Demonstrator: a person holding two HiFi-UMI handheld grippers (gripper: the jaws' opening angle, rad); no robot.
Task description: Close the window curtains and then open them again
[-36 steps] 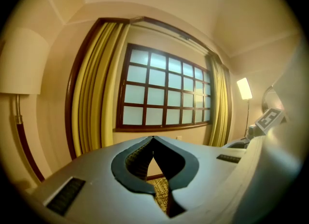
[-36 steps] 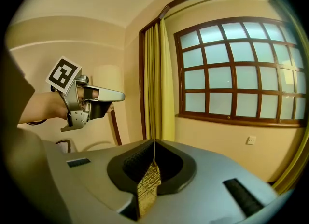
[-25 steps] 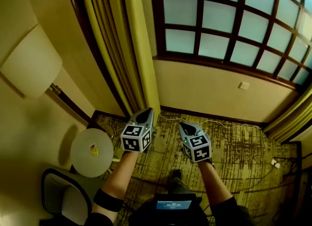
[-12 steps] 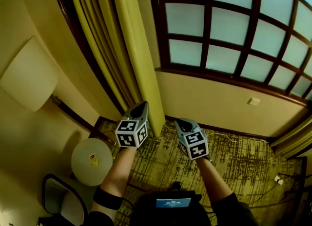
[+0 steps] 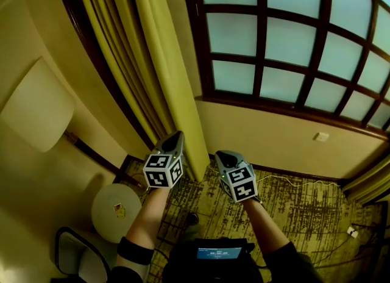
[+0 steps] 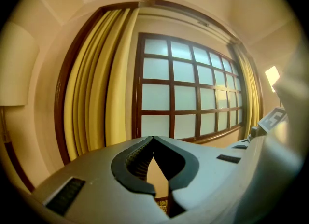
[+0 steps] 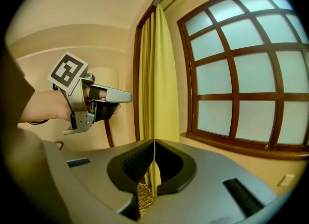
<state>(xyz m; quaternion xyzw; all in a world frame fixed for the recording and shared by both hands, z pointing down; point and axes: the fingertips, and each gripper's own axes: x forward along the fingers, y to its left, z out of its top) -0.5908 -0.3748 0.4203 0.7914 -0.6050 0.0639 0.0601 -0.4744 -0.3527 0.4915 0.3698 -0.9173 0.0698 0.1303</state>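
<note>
A yellow curtain [image 5: 161, 62] hangs gathered at the left side of a large window [image 5: 292, 50] with a dark wooden grid; the panes are uncovered. The same curtain [image 6: 104, 92] shows in the left gripper view and again, as curtain [image 7: 157, 83], in the right gripper view. My left gripper [image 5: 177, 135] is shut and empty, its tip close to the curtain's lower edge, apart from it. My right gripper [image 5: 220, 154] is shut and empty too, just right of the curtain and below the sill. A second gathered curtain [image 6: 248, 92] hangs at the window's right end.
A round white side table [image 5: 116, 208] and a chair [image 5: 76, 254] stand on the patterned carpet at lower left. A lampshade [image 5: 36, 108] juts from the left wall. A white cable [image 5: 292, 183] lies along the skirting, and a wall socket [image 5: 319, 136] sits under the sill.
Both grippers have risen and moved forward toward the left curtain and the window, staying shut. The view has tilted up, so more window and less carpet shows.
</note>
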